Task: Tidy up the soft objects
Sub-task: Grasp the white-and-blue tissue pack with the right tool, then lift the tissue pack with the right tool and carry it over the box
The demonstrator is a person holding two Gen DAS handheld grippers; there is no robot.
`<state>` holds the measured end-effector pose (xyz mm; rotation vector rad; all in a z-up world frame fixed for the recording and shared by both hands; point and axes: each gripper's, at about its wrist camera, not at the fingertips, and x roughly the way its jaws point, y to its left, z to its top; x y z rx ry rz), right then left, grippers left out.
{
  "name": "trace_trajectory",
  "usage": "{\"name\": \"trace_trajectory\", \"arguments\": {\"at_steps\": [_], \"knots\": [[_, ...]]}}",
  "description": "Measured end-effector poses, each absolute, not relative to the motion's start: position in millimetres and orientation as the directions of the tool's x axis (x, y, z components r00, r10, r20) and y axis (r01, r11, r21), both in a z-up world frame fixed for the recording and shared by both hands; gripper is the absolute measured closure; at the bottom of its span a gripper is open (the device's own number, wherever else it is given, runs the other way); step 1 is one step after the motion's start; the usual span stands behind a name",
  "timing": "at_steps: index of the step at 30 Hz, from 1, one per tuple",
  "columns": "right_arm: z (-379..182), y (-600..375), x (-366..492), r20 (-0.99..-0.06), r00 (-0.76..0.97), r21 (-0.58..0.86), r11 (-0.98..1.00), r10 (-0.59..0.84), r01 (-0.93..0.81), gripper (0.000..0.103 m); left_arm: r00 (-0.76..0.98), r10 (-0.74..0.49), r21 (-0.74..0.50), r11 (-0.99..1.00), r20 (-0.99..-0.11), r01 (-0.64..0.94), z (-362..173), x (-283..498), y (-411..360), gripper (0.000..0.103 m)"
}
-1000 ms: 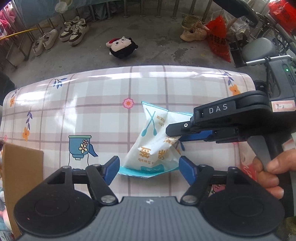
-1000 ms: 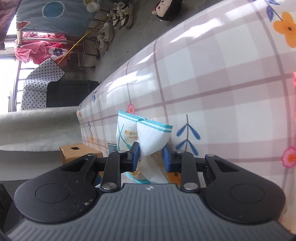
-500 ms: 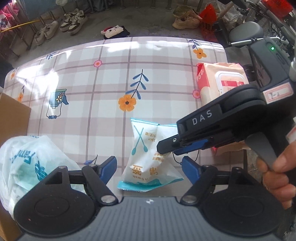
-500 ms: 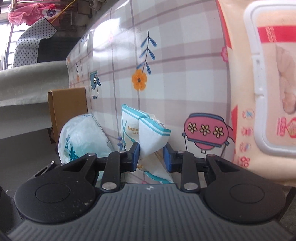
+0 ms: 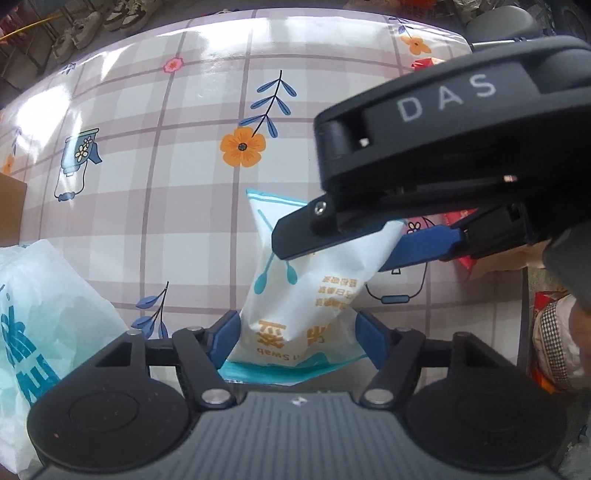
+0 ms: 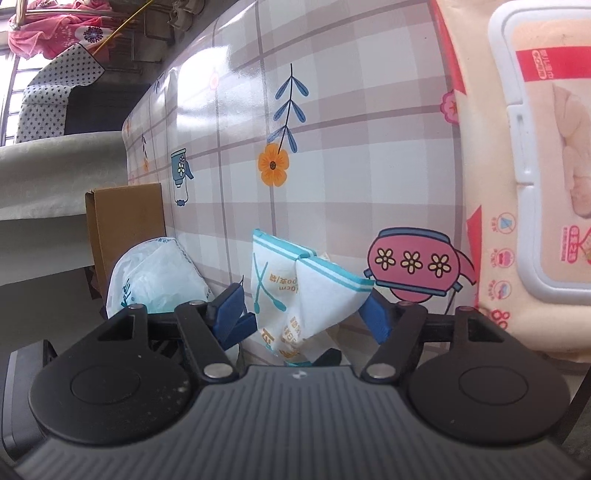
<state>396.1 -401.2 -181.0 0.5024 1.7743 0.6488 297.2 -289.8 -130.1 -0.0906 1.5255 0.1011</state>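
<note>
A white and teal cotton swab packet hangs above the checked tablecloth. My left gripper is shut on its lower end, blue pads pressing both sides. My right gripper is open around the packet's upper corner, its blue pads apart from it. The right gripper also shows in the left wrist view, close over the packet from the right. A white plastic bag with teal print lies at the left, also in the right wrist view.
A brown cardboard box stands at the table's left edge behind the plastic bag. A large peach wet-wipes pack lies on the table at the right. Shoes stand on the floor beyond the far edge.
My right gripper has opened and let go of the packet's corner. My left gripper has closed onto the packet's lower end. Both views have moved closer to the table.
</note>
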Motion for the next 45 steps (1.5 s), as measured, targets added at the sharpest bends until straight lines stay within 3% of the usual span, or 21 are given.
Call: {"name": "trace_trajectory", "arguments": {"at_steps": [4,9,15,31,37,45], "knots": [[-185,-399,389,-0.727,-0.296,0.641,0.767,0.620,0.030,0.040,0.061,-0.004,-0.012,0.992,-0.998,-0.128,-130,292,-291,0.039],[-189,-400,380,-0.728,-0.292,0.638,0.769,0.621,0.046,0.064,0.081,-0.037,-0.049,0.989,-0.996,-0.140,-126,284,-289,0.044],[-186,-411,375,-0.719,-0.274,0.642,0.762,0.638,0.090,0.072,0.116,-0.077,-0.094,0.985,-0.990,-0.143,-115,276,-287,0.046],[-118,-423,361,-0.734,-0.174,0.660,0.750,0.657,0.048,0.074,0.271,-0.154,-0.195,0.972,-0.950,-0.130,-53,248,-279,0.046],[-67,-394,349,-0.695,-0.149,0.712,0.702,0.704,0.000,0.074,0.348,-0.140,-0.211,0.962,-0.927,-0.175,-6,220,-235,0.046],[8,-288,329,-0.639,-0.220,0.769,0.621,0.737,-0.151,0.074,0.434,-0.032,-0.190,0.926,-0.901,-0.327,60,172,-145,0.046]]}}
